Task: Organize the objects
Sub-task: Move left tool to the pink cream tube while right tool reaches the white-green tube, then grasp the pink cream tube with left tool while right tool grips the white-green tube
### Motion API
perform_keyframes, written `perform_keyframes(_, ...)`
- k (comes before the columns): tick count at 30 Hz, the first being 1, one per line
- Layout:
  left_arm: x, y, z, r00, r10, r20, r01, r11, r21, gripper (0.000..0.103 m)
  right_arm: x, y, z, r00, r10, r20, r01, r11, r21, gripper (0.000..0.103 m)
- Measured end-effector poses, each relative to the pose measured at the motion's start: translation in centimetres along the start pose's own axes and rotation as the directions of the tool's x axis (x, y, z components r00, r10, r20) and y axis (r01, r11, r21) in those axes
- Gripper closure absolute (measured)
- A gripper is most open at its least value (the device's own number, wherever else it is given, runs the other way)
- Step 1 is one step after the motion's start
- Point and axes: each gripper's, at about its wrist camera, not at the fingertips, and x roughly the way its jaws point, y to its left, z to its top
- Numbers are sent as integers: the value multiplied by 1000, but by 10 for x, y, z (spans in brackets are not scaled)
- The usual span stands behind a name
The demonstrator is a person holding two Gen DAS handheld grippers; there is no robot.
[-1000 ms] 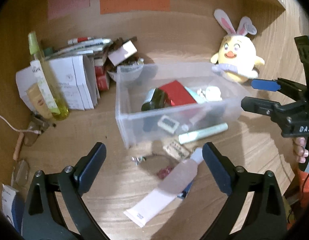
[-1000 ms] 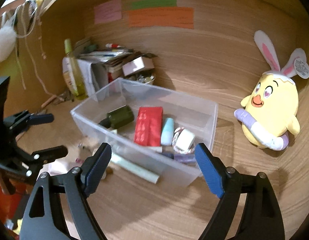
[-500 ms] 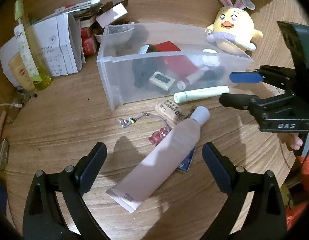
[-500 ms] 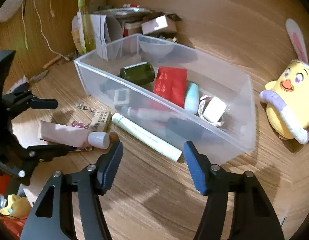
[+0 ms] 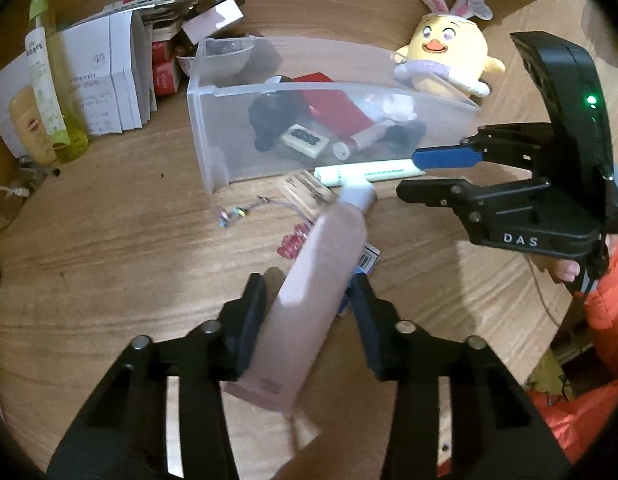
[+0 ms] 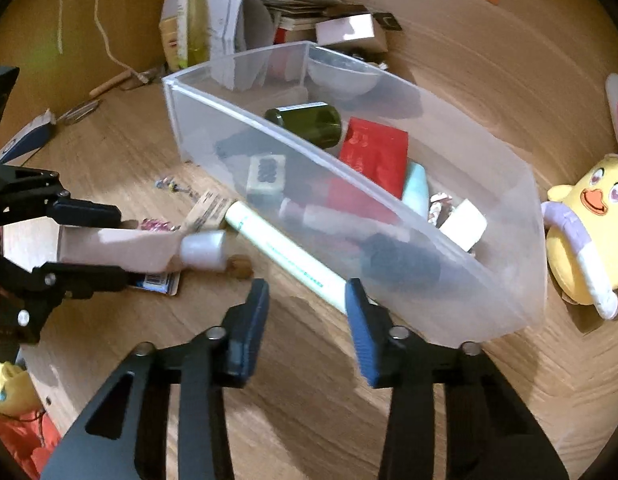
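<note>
- While its two black fingers press against the sides of a pale pink squeeze tube with a white cap [image 5: 325,276], the left gripper [image 5: 307,300] pinches that tube low in its own view, cap pointing toward 12 o'clock.
- Under the tube lies a blue-and-white barcode card [image 5: 368,259] on the wooden tabletop [image 5: 109,248].
- At 3 o'clock in that view, the right gripper [image 6: 305,300] stands spread, straddling the end of a long mint-green tube [image 6: 287,254] without visibly clamping it.
- Just beyond, touching the green tube, sits a clear plastic bin [image 6: 389,216] holding a dark green bottle [image 6: 305,122] and a red packet [image 6: 375,154].
- At 1 o'clock, behind the bin, stands a yellow chick plush with bunny ears [image 5: 449,46].
</note>
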Motion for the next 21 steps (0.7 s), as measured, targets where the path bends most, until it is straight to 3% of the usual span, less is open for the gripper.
perform_keyframes(3,-7,1,-9,1000,4,0,-4,1000,-3,68,1,1,-4,997,66,-42,-66,998,0,81)
perform_keyframes(7,-14,1,-17,1000,-3,-14,3,1000,1,72,-5,10,-13,997,70,-44,-71,997,-30,82)
perform_keyframes(11,-14,4,-13,999,-13,-29,13,1000,-9,72,-15,13,-10,999,46,7,-46,998,-41,81)
perform_keyframes(14,-9,6,-3,998,-38,-42,37,999,-25,72,-11,11,-1,1000,23,15,-22,999,-37,74)
perform_keyframes(18,-5,3,10,999,-33,-34,32,999,-10,72,2,8,8,1000,-12,2,12,998,-61,54)
perform_keyframes(21,-4,0,24,999,-38,-15,39,999,7,72,7,8,11,1000,-19,5,19,997,-73,51)
